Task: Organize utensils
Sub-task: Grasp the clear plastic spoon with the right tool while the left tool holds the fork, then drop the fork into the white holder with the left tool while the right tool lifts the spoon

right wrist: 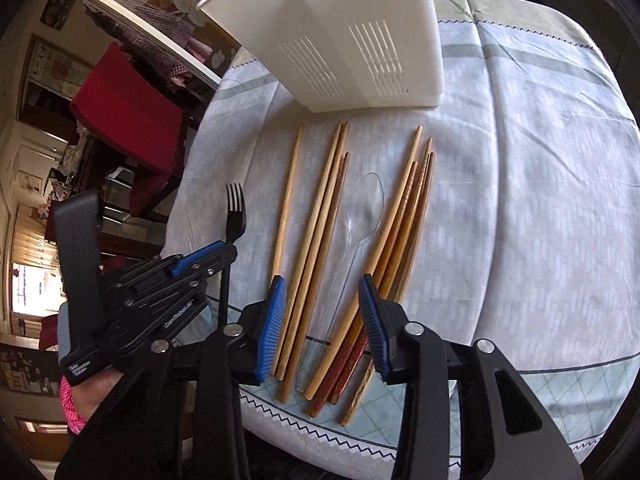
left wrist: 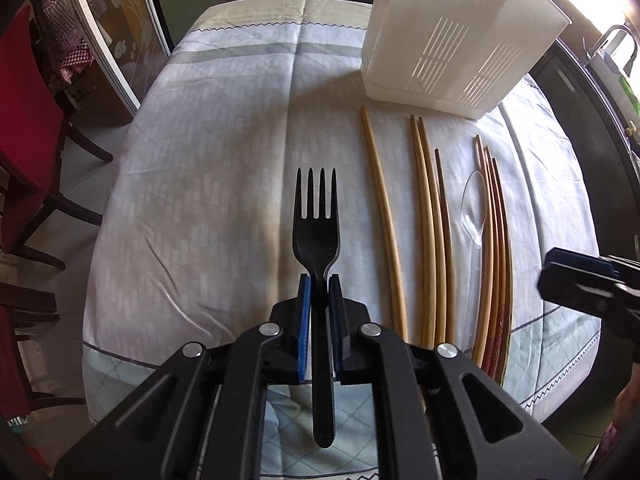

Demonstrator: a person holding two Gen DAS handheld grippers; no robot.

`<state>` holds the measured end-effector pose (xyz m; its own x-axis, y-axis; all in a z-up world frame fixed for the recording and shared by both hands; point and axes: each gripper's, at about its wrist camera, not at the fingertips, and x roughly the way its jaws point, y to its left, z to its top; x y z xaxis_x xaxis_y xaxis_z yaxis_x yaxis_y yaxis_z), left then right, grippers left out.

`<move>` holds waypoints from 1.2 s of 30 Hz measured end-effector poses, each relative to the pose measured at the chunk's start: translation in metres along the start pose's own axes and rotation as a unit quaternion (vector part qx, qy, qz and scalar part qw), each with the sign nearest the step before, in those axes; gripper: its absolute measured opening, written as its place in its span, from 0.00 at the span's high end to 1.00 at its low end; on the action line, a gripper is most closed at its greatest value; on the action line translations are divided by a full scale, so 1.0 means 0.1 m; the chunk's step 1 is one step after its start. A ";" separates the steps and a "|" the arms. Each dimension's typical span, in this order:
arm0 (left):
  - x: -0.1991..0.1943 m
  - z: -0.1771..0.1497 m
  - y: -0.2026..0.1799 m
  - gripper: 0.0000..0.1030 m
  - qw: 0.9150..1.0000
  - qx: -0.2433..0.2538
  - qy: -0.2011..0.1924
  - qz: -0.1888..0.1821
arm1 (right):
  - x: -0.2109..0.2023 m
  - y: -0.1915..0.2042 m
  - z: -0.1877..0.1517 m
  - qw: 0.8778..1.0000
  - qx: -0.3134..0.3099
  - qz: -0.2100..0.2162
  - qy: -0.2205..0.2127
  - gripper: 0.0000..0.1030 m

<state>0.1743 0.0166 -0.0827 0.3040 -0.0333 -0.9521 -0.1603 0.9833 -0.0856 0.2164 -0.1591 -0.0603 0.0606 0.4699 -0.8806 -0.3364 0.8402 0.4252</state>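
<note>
My left gripper (left wrist: 319, 280) is shut on a black plastic fork (left wrist: 316, 216), held above the tablecloth with its tines pointing away; it also shows in the right wrist view (right wrist: 234, 216). Several wooden chopsticks (left wrist: 428, 232) lie side by side to its right, with a clear plastic spoon (left wrist: 474, 208) among them. A white slotted utensil holder (left wrist: 452, 36) stands at the far right of the table. My right gripper (right wrist: 323, 292) is open and empty, hovering over the near ends of the chopsticks (right wrist: 316, 220) and the clear spoon (right wrist: 362, 208). The holder (right wrist: 344, 40) stands beyond them.
The table is covered with a pale patterned cloth (left wrist: 208, 152). Red chairs (left wrist: 24, 128) stand at the left. A dark counter with a sink tap (left wrist: 612, 44) runs along the right.
</note>
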 end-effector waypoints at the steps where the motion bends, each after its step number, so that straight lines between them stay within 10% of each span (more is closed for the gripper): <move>1: -0.02 0.00 0.02 0.91 1.000 0.002 -0.003 -0.001 | 0.06 0.01 0.03 1.000 0.004 -0.010 0.006 0.70; 23: -0.17 -0.03 0.10 0.91 0.999 0.027 -0.035 -0.028 | 0.66 0.16 0.23 0.993 0.027 -0.108 0.037 0.89; 36: -0.59 0.02 0.09 0.91 0.995 0.029 -0.089 -0.039 | 0.14 -0.01 0.08 0.997 0.053 0.000 -0.052 0.91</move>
<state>0.1573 0.0276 -0.0268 0.4760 -0.0822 -0.8756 -0.0779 0.9878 -0.1351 0.2252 -0.1509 -0.0709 0.1590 0.4901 -0.8570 -0.2356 0.8618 0.4491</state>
